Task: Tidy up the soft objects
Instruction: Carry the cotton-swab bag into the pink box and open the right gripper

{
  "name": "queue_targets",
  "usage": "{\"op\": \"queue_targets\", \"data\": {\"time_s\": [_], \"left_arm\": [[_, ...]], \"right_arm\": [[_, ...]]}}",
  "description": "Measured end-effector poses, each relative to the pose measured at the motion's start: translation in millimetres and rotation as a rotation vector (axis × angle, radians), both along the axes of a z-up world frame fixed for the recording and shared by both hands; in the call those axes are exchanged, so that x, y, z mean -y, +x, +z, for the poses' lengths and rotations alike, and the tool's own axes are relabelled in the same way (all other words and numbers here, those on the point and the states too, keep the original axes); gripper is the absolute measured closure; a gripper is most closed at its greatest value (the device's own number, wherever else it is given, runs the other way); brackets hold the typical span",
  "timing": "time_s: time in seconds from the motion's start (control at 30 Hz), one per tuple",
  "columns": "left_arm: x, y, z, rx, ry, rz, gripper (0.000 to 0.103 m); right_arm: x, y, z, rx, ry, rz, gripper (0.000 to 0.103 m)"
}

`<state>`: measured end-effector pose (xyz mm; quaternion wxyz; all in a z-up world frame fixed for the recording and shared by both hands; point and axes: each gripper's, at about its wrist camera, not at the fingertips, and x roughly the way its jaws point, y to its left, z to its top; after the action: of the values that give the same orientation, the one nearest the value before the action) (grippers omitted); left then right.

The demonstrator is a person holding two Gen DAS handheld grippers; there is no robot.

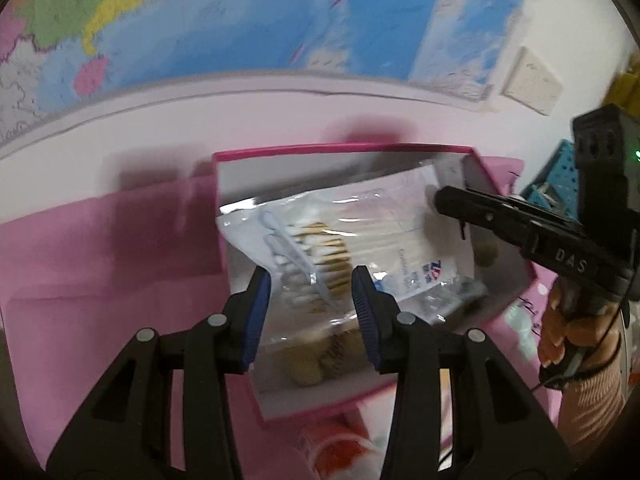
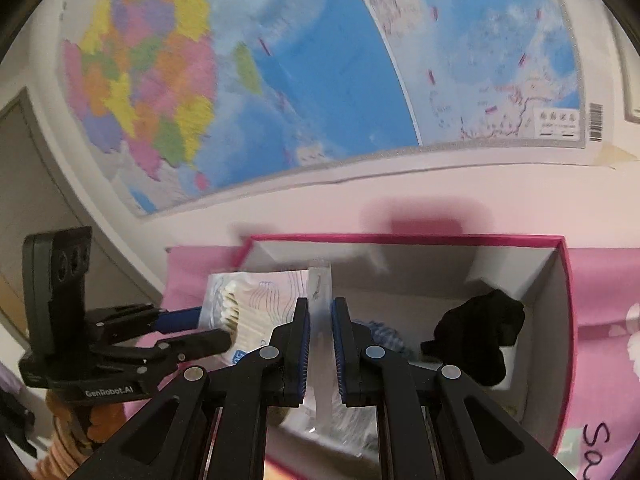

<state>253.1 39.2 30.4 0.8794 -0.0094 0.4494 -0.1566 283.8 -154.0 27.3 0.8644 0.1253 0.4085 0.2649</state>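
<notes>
A pink-rimmed box [image 2: 562, 320] is seen in the lower middle of both views, standing on a pink cloth [image 1: 100, 248] below a wall map [image 2: 280, 80]. Over its left part a clear packet of cotton swabs [image 1: 360, 240] is carried by both tools. The left gripper [image 1: 312, 280] is set moderately apart, its blue pads against the sides of the packet's swab end, so it appears to be gripped there. The right gripper [image 2: 320, 312] is nearly closed, with a thin strip of the packet's edge between its pads; whether the pads press on that strip cannot be told. A black soft item [image 2: 476, 340] is already lying in the right end of the box, and pale, blurred things are seen on the box floor under the packet, so part of the sorting is judged done. The packet is not yet laid down and released, and an orange-and-white object [image 1: 340, 452] at the bottom of the left view remains outside the box. "DAS" is read on the right tool's body, "GenRobot.AI" on the left one's. Handwriting at the lower right of the right view begins "Sa". The packet's print is too blurred to read.
</notes>
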Motion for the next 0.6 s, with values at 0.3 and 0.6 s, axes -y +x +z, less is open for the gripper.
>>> {"op": "queue_targets", "data": {"time_s": [0.3, 0.6], "left_arm": [[-18, -19, 12, 0.069, -0.011, 0.052, 0.061], [-23, -94, 56, 0.230, -0.079, -0.019, 0.060]], "right_arm": [[15, -20, -1, 0.023, -0.032, -0.025, 0.071], [37, -86, 25, 0.080, 0.007, 0.049, 0.067]]}}
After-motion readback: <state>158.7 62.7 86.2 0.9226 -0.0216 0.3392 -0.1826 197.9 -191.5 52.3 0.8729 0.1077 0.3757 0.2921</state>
